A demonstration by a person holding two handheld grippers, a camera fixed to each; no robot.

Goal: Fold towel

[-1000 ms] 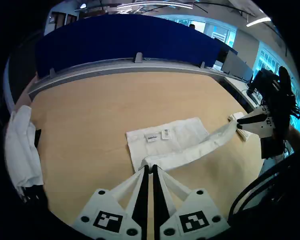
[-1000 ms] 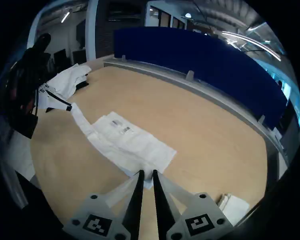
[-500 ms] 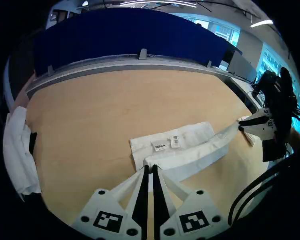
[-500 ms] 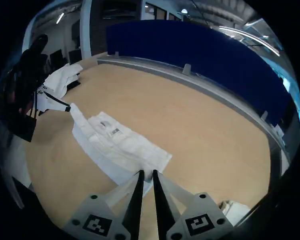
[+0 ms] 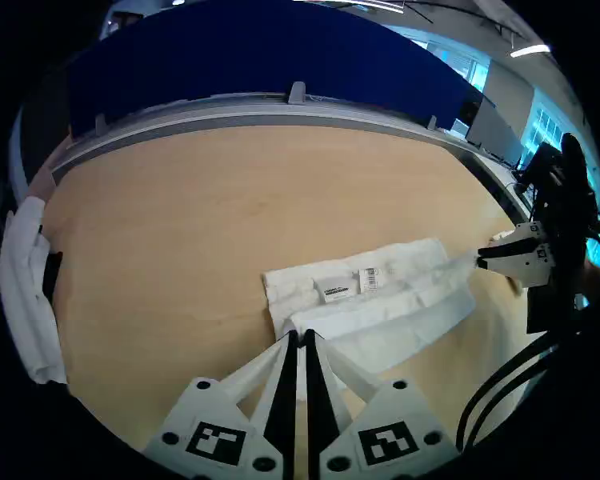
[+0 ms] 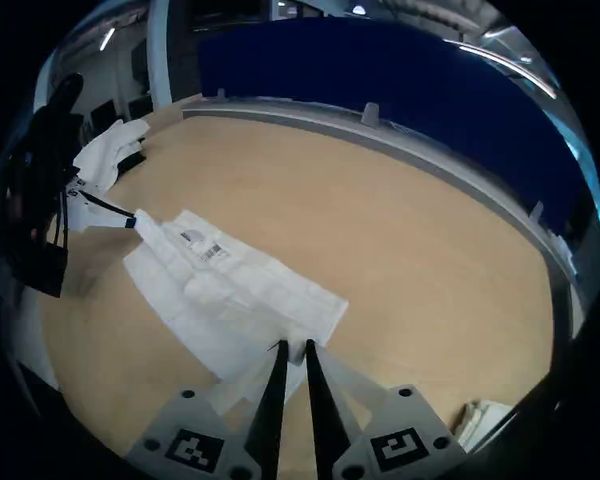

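Towel (image 5: 380, 300) lying lengthwise across table (image 5: 180, 224), left gripper (image 5: 298, 338) pinching one end, right gripper (image 6: 292, 348) pinching the other, both reaching low.

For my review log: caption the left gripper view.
Left gripper and right gripper pinch the white towel over the table.

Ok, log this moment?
left gripper shut on white cloth towel | right gripper shut on towel | edge raised above wooden table

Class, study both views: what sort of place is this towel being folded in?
Probably an open-plan office: a long wooden desk backed by a blue divider screen, with a ceiling strip light overhead.
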